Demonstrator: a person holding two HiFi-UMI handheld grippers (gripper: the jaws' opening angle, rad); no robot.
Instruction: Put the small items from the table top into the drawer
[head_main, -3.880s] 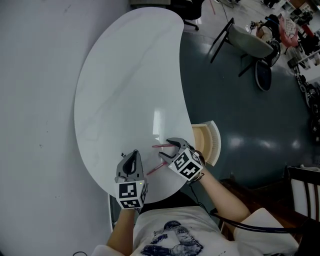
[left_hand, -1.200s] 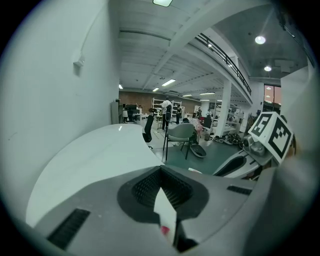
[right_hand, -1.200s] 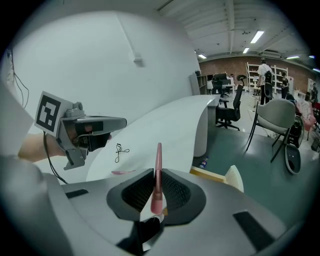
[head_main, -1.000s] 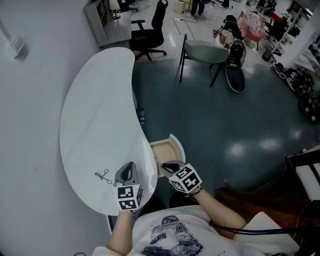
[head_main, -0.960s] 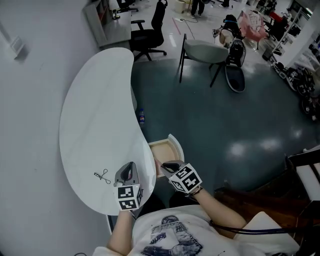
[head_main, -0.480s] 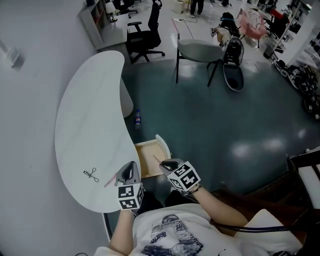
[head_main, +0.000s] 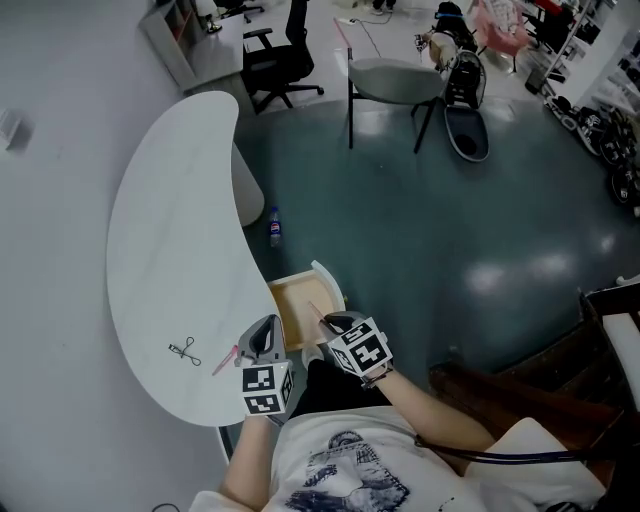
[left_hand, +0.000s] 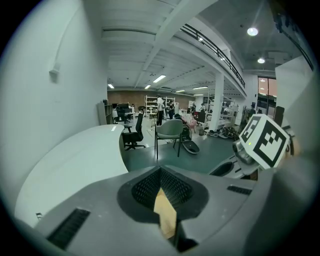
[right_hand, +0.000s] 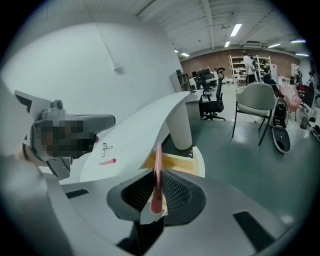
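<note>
Pink stick (right_hand: 157, 172) clamped in right claw (right_hand: 154, 192), wooden drawer (head_main: 286, 312) open

Small wiry item (head_main: 184, 350), indistinct

We are pinching a thin tan strip (left_hand: 165, 217) between the closed jaws of our left gripper (left_hand: 161, 175) at lower centre. A curved white table (left_hand: 75, 160) is filling the left, a grey chair (left_hand: 170, 131) is standing mid-frame, and the right gripper's marker cube (left_hand: 264, 141) is showing at right.
</note>
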